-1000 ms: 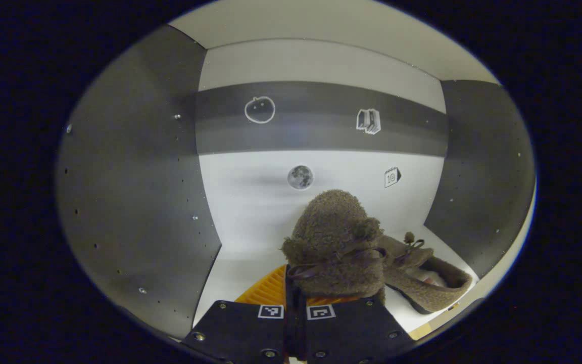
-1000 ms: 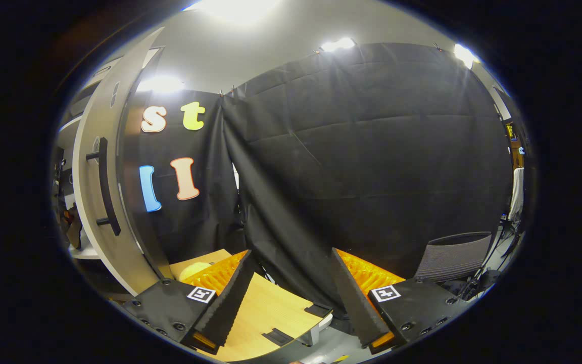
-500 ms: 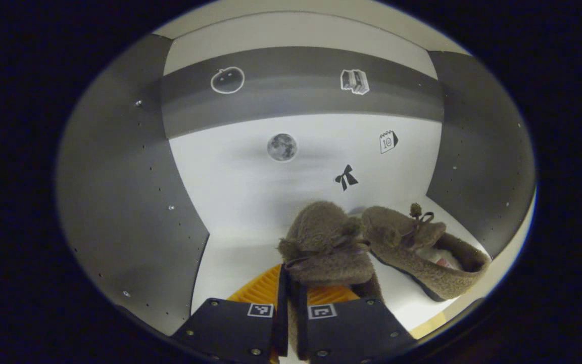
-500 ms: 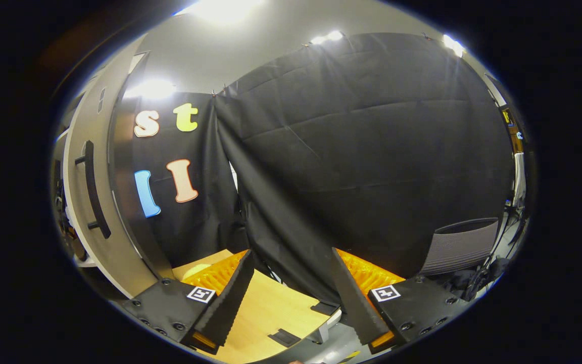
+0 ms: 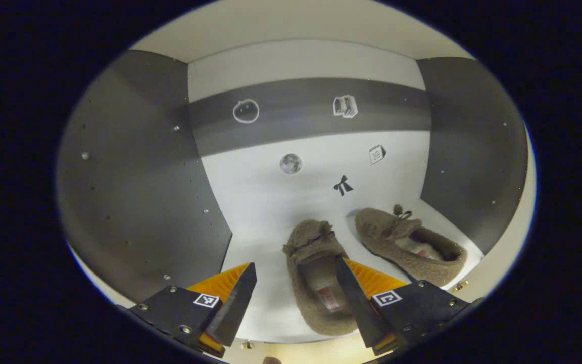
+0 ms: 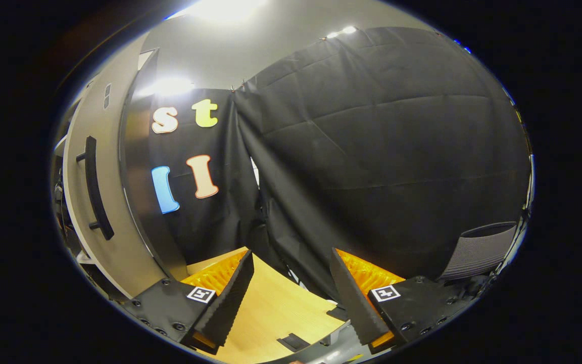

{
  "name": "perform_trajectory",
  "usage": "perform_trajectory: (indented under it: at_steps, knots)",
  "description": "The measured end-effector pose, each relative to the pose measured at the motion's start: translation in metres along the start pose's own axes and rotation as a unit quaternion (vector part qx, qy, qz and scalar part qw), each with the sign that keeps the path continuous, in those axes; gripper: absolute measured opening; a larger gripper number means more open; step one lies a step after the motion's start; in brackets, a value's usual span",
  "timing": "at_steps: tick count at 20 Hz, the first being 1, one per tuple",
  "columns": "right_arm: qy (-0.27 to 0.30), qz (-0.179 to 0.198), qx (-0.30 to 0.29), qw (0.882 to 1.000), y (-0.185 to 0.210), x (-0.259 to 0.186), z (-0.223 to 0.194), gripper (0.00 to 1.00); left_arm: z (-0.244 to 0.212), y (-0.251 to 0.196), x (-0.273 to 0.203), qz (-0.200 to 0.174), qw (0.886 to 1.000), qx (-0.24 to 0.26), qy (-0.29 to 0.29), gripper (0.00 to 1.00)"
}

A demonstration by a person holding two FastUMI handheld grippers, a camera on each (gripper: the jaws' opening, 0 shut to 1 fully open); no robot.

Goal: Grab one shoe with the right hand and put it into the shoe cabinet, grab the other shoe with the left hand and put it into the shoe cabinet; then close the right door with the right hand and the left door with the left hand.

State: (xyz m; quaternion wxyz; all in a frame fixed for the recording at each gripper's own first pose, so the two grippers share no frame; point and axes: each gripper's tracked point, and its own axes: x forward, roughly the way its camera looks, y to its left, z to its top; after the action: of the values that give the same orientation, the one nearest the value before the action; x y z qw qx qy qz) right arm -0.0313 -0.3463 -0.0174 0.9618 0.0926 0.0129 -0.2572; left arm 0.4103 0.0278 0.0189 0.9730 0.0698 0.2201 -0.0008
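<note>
Shoes (image 5: 316, 273) are both sitting inside the cabinet (image 5: 144, 202); left tongs (image 5: 296, 298) and right tongs (image 6: 291, 293) are being held wide open. Near heel's probably getting snagged if they're pulled out carelessly.

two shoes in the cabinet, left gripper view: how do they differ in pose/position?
The near shoe lies lengthwise between the left gripper's open fingers, toe toward the back wall; the far shoe sits to its right, angled, heel toward the right side wall. The near shoe's heel reaches the shelf's front edge; the far shoe sits deeper. Both are brown, fuzzy, bow-tied, upright on the white shelf.
</note>
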Motion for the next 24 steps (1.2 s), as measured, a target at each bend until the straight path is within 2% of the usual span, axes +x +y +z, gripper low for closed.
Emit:
perform_trajectory:
  at_steps: [5,6,8,11,12,13,15,16,18,21,24]
  knots:
    - [-0.001,0.07,-0.004,0.998,0.037,0.031,0.018,0.93,0.036,-0.016,-0.086,0.017,0.996,0.016,-0.083,0.93]
    - [-0.004,0.086,-0.005,0.996,0.045,0.035,0.022,0.93,0.043,-0.022,-0.105,0.021,0.994,0.013,-0.104,0.93]
    - [-0.01,0.115,-0.01,0.993,0.061,0.048,0.033,0.93,0.051,-0.037,-0.141,0.024,0.989,-0.009,-0.144,1.0]
    - [-0.011,0.168,-0.017,0.986,0.091,0.064,0.048,0.93,0.051,-0.049,-0.185,0.04,0.98,-0.037,-0.19,1.0]
    - [-0.012,0.188,-0.021,0.982,0.1,0.067,0.051,0.96,0.049,-0.049,-0.198,0.051,0.977,-0.04,-0.201,1.0]
    - [-0.012,0.207,-0.026,0.978,0.111,0.07,0.054,0.93,0.047,-0.048,-0.211,0.063,0.974,-0.042,-0.212,1.0]
    - [-0.012,0.245,-0.033,0.969,0.131,0.072,0.06,0.96,0.037,-0.047,-0.236,0.083,0.97,-0.048,-0.221,1.0]
    - [-0.013,0.262,-0.036,0.964,0.139,0.072,0.064,0.93,0.032,-0.046,-0.249,0.091,0.968,-0.057,-0.225,1.0]
    - [-0.018,0.288,-0.052,0.956,0.153,0.069,0.068,0.93,0.012,-0.042,-0.276,0.103,0.964,-0.081,-0.23,1.0]
    - [-0.023,0.309,-0.076,0.948,0.169,0.061,0.075,0.93,-0.021,-0.031,-0.31,0.116,0.963,-0.086,-0.228,1.0]
    - [-0.019,0.319,-0.071,0.945,0.181,0.047,0.082,0.96,-0.048,-0.011,-0.325,0.151,0.964,-0.089,-0.202,1.0]
